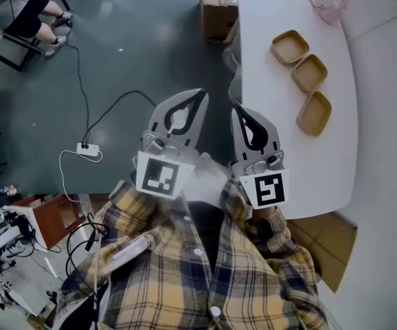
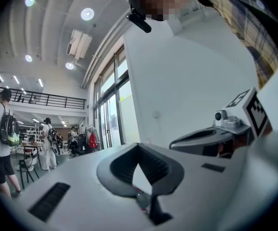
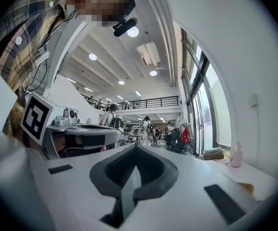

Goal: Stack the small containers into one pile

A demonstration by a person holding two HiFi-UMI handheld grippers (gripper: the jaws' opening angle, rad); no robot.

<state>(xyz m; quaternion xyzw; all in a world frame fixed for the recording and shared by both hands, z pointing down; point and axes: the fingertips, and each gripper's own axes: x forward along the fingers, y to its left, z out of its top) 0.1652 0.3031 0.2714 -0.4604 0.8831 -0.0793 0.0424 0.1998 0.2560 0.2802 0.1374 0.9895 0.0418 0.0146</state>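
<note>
Three small tan containers lie in a row on the white table [image 1: 281, 150] in the head view: a far one [image 1: 290, 47], a middle one [image 1: 309, 73] and a near one [image 1: 314, 113]. They lie side by side, none inside another. My left gripper [image 1: 200, 96] is shut and empty, held over the floor left of the table. My right gripper [image 1: 236, 108] is also shut and empty, at the table's left edge, short of the containers. Each gripper view shows closed jaws: the left [image 2: 138, 149] and the right [image 3: 135, 152], both pointing level across the room.
A pink bottle [image 1: 330, 9] stands at the table's far end. A cardboard box [image 1: 216, 5] sits on the floor beside the table, another [image 1: 325, 243] by its near end. A power strip [image 1: 88, 148] with cables lies on the floor. A seated person [image 1: 20, 12] is far left.
</note>
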